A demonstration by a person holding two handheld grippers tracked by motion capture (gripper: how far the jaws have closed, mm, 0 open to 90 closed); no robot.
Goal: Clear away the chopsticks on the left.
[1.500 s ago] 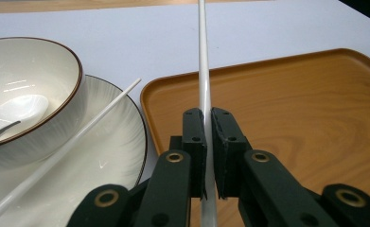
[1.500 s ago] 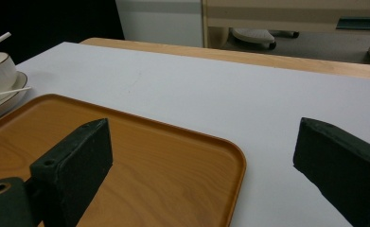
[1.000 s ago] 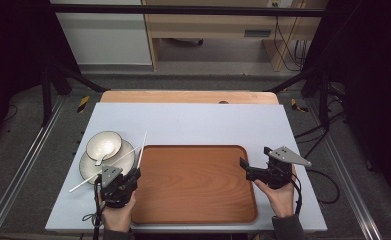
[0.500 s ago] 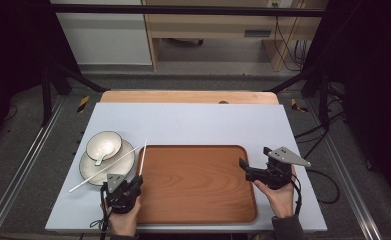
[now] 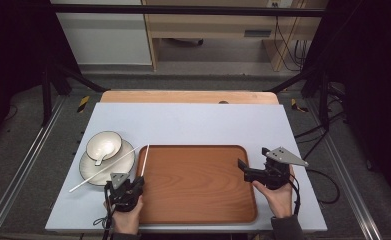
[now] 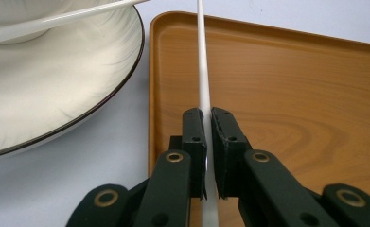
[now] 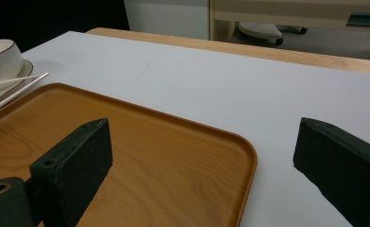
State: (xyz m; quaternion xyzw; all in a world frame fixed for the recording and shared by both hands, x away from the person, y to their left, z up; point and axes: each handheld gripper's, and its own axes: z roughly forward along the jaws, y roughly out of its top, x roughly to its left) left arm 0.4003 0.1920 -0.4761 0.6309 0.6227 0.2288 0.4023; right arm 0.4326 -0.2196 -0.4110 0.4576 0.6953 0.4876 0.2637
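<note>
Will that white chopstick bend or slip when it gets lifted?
The chopstick looks straight and thin, so probably stiff and light. Its smooth surface might slip, and the left gripper holds it near one end, so it may tilt.

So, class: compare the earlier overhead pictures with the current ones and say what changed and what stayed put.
The left gripper drew back toward the table's near edge, shut on the white chopstick lying along the wooden tray's left rim. The right gripper stayed open over the tray's right edge. The bowl, plate and second chopstick kept their places.
</note>
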